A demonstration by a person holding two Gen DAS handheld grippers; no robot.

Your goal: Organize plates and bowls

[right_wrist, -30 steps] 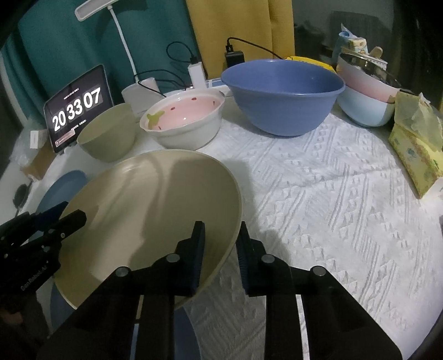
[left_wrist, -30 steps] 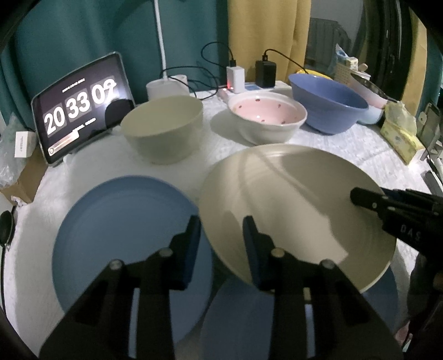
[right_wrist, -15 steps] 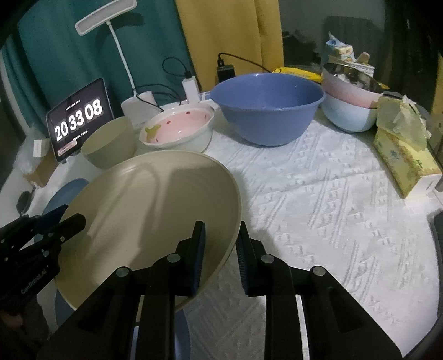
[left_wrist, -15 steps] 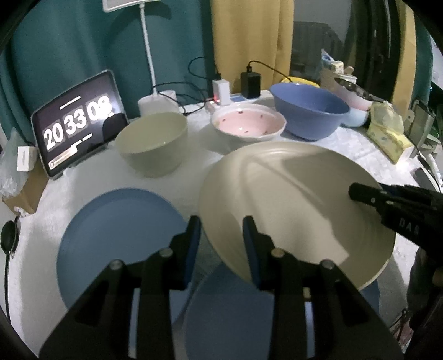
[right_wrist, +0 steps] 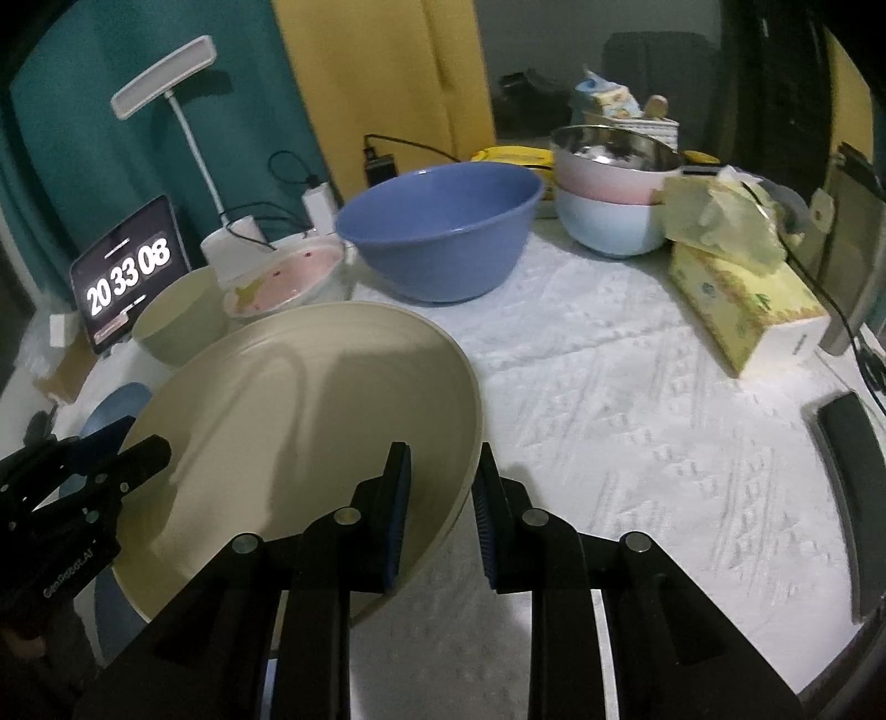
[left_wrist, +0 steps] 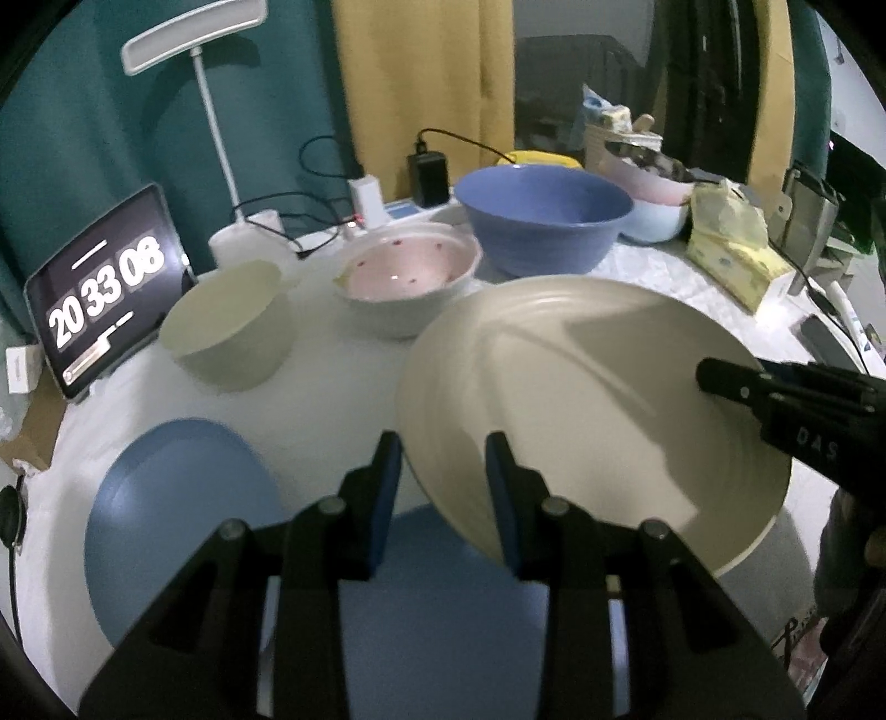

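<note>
- Claws: the left claw [left_wrist: 443, 487] and the right claw [right_wrist: 440, 487] each pinch an opposite rim of one large beige plate [left_wrist: 587, 404], narrow on its edge, and hold it clear of the table [right_wrist: 637, 415].
- Under the lifted plate lies a blue plate [left_wrist: 443, 598]; a second blue plate [left_wrist: 177, 520] lies just beside it on the left.
- Beyond the beige plate stand a pale green bowl [left_wrist: 230, 332], a pink-lined white bowl [left_wrist: 407, 282] and a big blue bowl [left_wrist: 545, 219], in a row from left to right.
- Farther right, a steel-lined pink bowl sits nested in a pale blue bowl [right_wrist: 609, 221], near a yellow tissue box [right_wrist: 736, 299].
- At the back edge: a tablet clock [left_wrist: 105, 288], a white desk lamp [left_wrist: 191, 47], chargers and cables.
- The white cloth to the right of the beige plate is bare, apart from a dark phone [right_wrist: 853, 471] at the edge.
</note>
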